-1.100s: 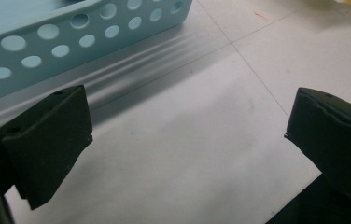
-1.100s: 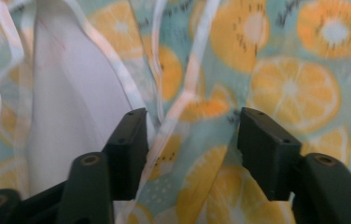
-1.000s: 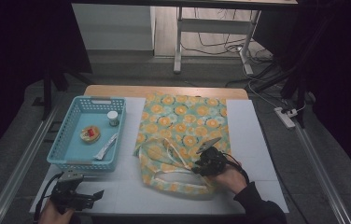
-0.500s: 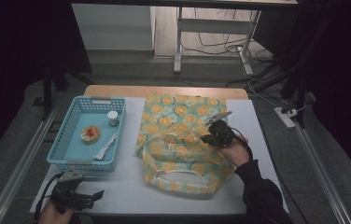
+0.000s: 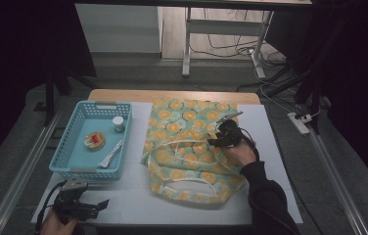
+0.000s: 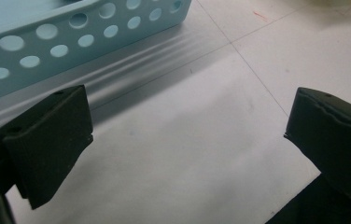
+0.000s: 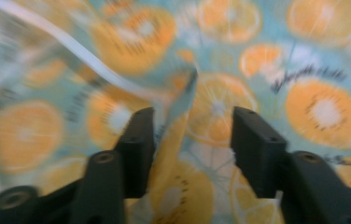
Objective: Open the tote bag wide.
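Jaws of the right gripper (image 5: 222, 131) have just been opening and stand half apart over the orange-slice-patterned teal cloth tote bag (image 5: 187, 147), a fold of it loose between them, unpinched. That bag lies flat mid-table, its white strap handles (image 5: 182, 183) toward six o'clock. At eight o'clock, the left gripper (image 5: 96, 205) rests wide open and empty just beside the light-blue perforated plastic basket (image 5: 69, 147).

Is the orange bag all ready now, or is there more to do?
Partly done: the orange-print bag lies spread on the table, its mouth and white handles at the near edge. In hand: the right gripper has just been opening over a raised cloth fold. Left, probably: the basket still holds its small things.
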The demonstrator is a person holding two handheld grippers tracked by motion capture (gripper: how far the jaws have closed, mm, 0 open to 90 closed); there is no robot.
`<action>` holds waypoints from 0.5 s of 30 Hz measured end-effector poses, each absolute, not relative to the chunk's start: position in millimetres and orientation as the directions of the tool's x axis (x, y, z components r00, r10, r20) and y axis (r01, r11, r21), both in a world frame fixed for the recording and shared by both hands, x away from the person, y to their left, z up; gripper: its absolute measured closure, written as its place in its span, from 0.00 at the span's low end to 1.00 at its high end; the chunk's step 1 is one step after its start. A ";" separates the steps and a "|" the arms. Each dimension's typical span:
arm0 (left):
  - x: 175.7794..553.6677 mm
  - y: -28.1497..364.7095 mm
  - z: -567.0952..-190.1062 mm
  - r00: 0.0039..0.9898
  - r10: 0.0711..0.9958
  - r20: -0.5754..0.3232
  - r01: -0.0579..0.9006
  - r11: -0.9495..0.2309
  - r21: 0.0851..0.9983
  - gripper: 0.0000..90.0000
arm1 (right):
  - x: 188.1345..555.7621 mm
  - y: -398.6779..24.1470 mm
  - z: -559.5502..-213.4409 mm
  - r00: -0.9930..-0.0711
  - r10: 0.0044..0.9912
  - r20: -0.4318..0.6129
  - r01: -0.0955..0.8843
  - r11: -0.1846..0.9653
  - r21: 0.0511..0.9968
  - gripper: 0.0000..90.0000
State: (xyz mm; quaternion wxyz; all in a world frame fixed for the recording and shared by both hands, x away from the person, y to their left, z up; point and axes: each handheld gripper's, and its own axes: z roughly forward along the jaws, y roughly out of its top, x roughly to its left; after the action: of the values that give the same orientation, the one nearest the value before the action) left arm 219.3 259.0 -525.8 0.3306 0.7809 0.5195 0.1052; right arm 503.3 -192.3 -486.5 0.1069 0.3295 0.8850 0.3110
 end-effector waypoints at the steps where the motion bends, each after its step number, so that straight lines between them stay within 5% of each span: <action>1: 219.4 258.9 -525.8 0.439 0.880 -0.180 0.742 -0.242 0.625 0.01 | 497.1 -192.0 -479.0 -0.766 0.643 0.016 0.504 0.584 0.637 0.43; 9: 219.3 258.5 -525.8 0.438 0.881 -0.177 0.743 -0.244 0.623 0.01 | 436.5 -182.1 -447.8 -0.848 0.530 0.010 0.390 0.610 0.689 0.27; 15: 219.3 258.4 -525.8 0.438 0.881 -0.176 0.743 -0.245 0.623 0.01 | 413.0 -167.2 -471.9 -0.895 0.442 0.060 0.375 0.674 0.637 0.24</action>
State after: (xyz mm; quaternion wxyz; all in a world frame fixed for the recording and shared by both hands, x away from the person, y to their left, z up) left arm 219.3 258.4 -525.8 0.3282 0.7820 0.5193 0.1056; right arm 413.0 -167.2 -471.9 0.0496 0.2238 0.9134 0.3363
